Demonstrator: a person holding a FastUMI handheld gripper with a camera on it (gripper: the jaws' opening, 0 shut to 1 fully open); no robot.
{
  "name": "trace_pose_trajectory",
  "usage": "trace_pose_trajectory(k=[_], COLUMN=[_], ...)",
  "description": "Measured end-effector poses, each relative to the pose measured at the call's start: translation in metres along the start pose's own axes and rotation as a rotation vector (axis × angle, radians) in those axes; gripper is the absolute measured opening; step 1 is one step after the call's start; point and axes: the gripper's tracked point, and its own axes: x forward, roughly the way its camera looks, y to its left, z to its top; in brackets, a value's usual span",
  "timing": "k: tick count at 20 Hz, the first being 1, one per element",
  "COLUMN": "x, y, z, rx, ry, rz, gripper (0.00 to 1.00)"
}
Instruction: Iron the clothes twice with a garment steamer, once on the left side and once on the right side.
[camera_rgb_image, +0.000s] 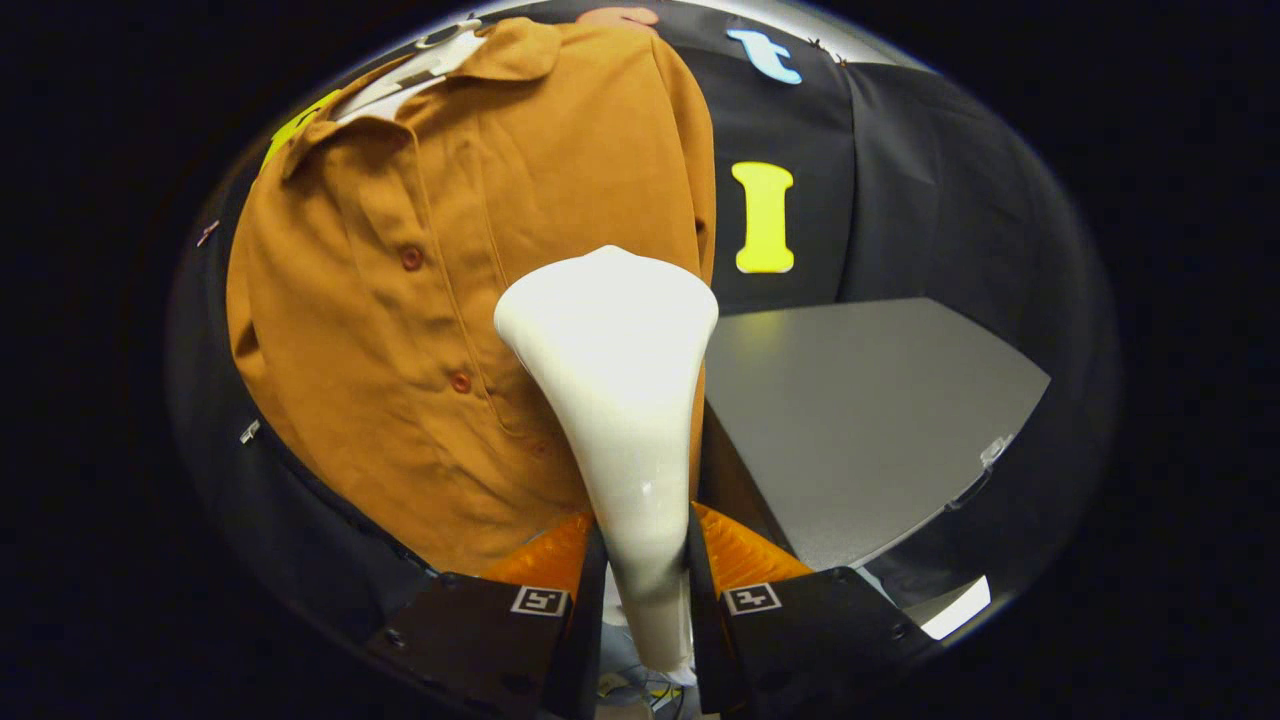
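No brand name or readable label is seen on the garment steamer (612, 360); a square coded marker is fixed to each finger housing, one on either side of the steamer handle. The gripper (645, 560) is clamped on the steamer: both fingers are pressed against its narrow white handle, which passes between them, and the wide head is held ahead of them.

The orange shirt (400, 300) is hung directly behind the steamer head, against the black cloth wall (900, 180). Its collar is above the steamer, and its button placket, with three buttons visible, is beside the steamer head. Whether the head touches the fabric cannot be told.

A grey table (860, 410) is located beside the steamer, on the side away from the placket. Its near edge runs close to the fingers, and its bare top is bounded by the cloth wall behind it.
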Motion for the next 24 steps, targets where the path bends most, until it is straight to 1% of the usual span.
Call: trace_pose_trajectory(k=[2, 6, 9, 12, 18, 20, 24], x=[-0.016, -0.032, -0.047, -0.061, -0.061, -0.055, -0.038], y=[0.013, 0.055, 0.085, 0.109, 0.145, 0.153, 0.158], z=[0.025, 0.066, 0.079, 0.084, 0.082, 0.079, 0.07], rx=[-0.017, -0.055, -0.079, -0.098, -0.119, -0.122, -0.124], ry=[-0.078, -0.201, -0.264, -0.305, -0.316, -0.305, -0.262], rz=[0.026, 0.106, 0.171, 0.215, 0.27, 0.272, 0.245], gripper=[0.42, 0.42, 0.41, 0.41, 0.41, 0.41, 0.42])
